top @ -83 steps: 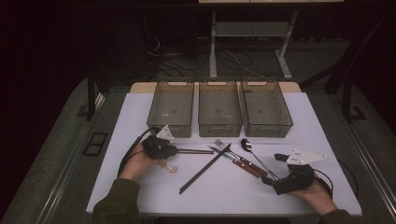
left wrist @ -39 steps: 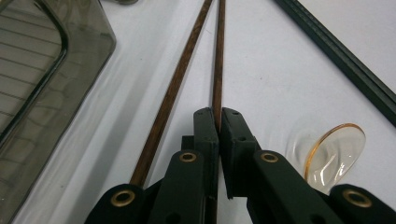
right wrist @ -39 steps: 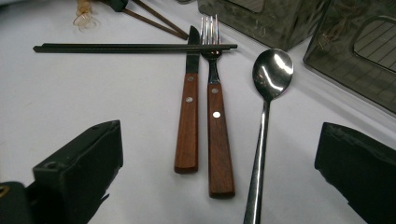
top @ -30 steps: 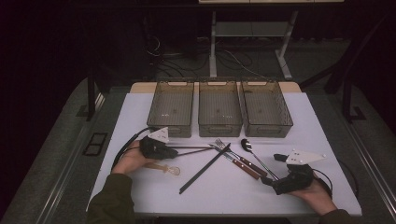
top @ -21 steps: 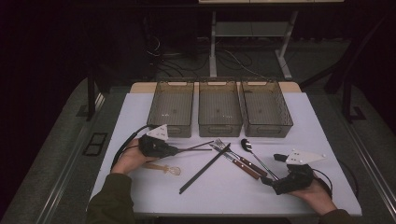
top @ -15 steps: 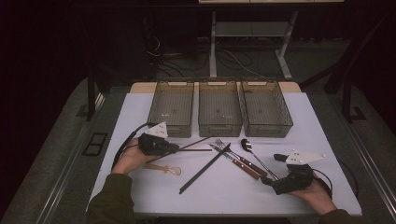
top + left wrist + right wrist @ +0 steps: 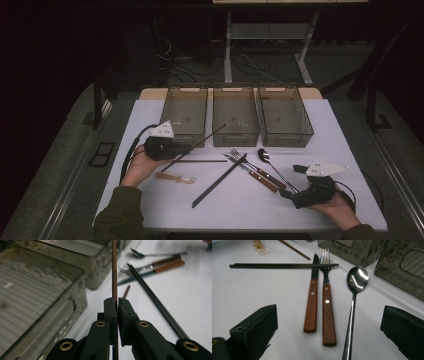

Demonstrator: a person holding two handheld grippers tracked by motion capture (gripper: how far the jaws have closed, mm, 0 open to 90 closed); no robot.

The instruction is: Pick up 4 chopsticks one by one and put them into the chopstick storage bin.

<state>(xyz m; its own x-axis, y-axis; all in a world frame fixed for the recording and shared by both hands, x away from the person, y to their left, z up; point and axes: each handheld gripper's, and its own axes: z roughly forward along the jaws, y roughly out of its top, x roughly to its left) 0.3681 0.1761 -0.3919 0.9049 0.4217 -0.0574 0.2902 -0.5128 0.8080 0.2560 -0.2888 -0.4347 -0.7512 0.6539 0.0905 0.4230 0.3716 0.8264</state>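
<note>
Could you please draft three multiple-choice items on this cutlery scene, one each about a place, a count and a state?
1. Where does the metal spoon lie?
A. inside a bin
B. on the white table beside the fork
C. in the right gripper

2. How many clear bins stand in the row at the table's far edge?
A. two
B. three
C. five

3. What state is the left gripper in?
A. wide open
B. shut on nothing
C. shut on the brown chopstick

Answers: 1 B, the right gripper view shows it flat on the table next to the fork. 2 B, the high view shows three side by side. 3 C, the left gripper view shows both jaws pressed on the stick.
</note>
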